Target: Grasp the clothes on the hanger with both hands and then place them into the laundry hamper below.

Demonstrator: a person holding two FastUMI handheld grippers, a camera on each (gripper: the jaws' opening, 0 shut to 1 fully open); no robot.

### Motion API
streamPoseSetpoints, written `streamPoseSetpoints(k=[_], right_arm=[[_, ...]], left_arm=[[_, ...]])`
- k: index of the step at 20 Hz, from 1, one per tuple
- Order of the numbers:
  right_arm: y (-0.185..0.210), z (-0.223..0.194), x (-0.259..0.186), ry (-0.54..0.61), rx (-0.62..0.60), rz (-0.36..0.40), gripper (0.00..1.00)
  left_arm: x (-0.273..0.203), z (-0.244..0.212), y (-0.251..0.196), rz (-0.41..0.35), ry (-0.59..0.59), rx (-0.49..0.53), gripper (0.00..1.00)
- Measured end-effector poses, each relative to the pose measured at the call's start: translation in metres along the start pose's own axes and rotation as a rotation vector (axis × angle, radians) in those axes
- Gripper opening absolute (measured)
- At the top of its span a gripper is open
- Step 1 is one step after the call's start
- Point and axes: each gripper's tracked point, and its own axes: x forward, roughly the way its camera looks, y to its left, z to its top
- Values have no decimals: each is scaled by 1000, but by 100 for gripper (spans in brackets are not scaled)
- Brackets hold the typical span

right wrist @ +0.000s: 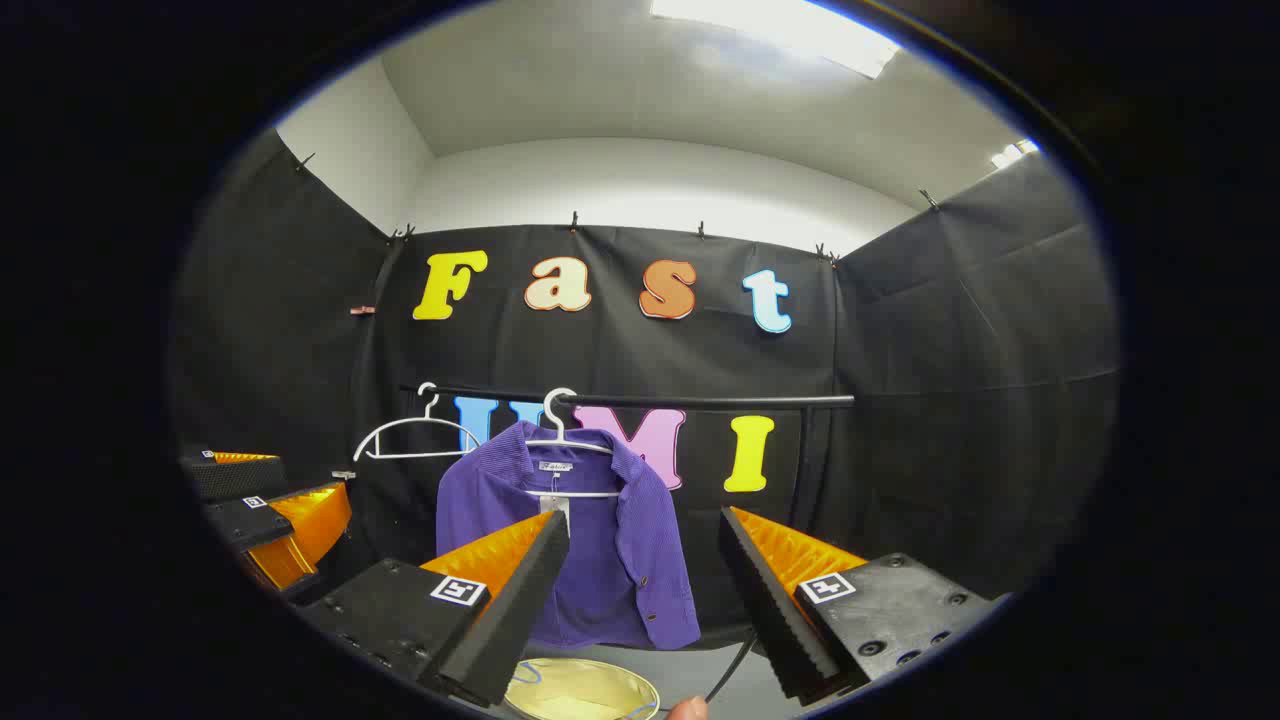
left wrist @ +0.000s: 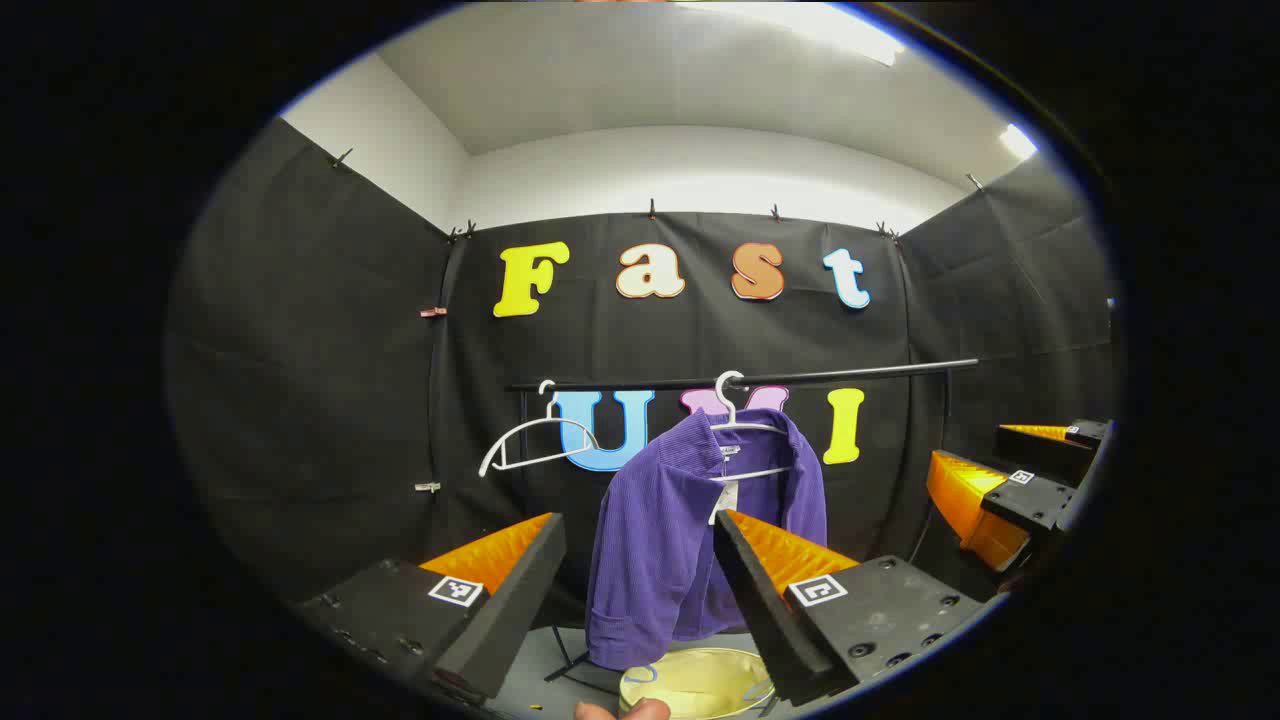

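In the left gripper view, your left gripper (left wrist: 640, 590) sits nearest, its two fingers spread wide with nothing between them. Through that gap hangs the purple jacket (left wrist: 660, 560), apart from both fingers. Directly below the jacket's hem, at the bottom edge, lies the pale yellow laundry hamper (left wrist: 700, 685), its rim showing beside a fingertip of your hand. At the far right of this view your other gripper appears, farther off and beside the rail's end.

In the right gripper view, your right gripper (right wrist: 645, 590) likewise stands with its fingers parted and holding nothing. The jacket (right wrist: 600, 570) shows partly behind the left-hand finger, and the hamper (right wrist: 580, 692) lies on the grey floor below and in front of it.

Farther back, the jacket is draped on a white hanger (left wrist: 735, 425) hooked over a black horizontal rail (left wrist: 860, 372). The garment is open at the front, collar up, a tag at the neck. A second, bare white hanger (left wrist: 535, 440) hangs tilted near the rail's other end, well apart from the jacket. Behind all this stands the black cloth wall (left wrist: 330, 400).
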Motion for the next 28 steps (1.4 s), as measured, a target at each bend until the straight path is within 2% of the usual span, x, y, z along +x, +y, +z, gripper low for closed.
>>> streamPoseSetpoints(k=[2,21,28], right_arm=[[-1,-1,0,-2,-1,0,99],[-4,-3,-3,-4,1,-21,97],[-20,-10,24,-13,1,-34,97]], left_arm=[[-2,0,0,0,-5,-2,92],[2,-3,0,1,-13,14,95],[29,-13,-16,-56,6,34,95]])
